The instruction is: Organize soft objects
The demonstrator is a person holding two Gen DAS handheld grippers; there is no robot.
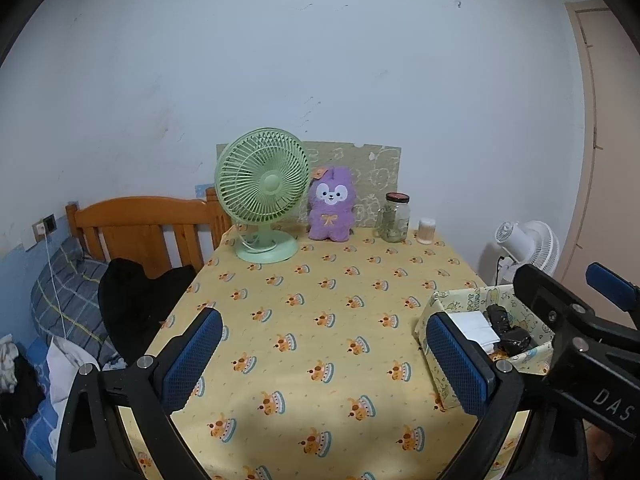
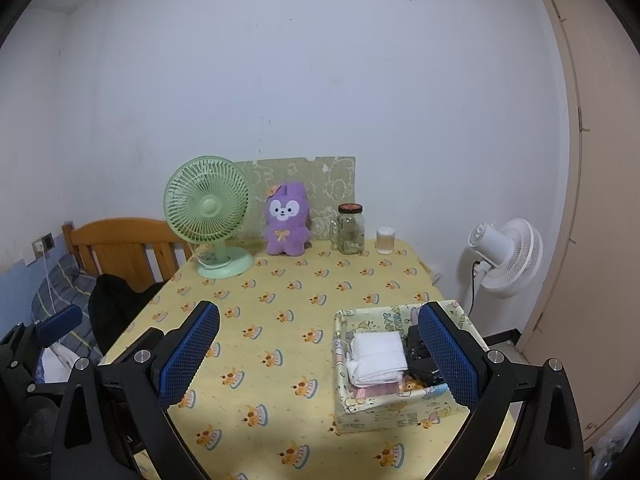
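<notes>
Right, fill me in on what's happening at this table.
A person holds a hand-held gripper in each hand above the near edge of the table. The left hand-held gripper and the right hand-held gripper are both open and hold nothing. A patterned box at the near right already contains folded white cloth and a dark bundle. The purple plush sits untouched at the far edge, between the green fan and the jar.
</notes>
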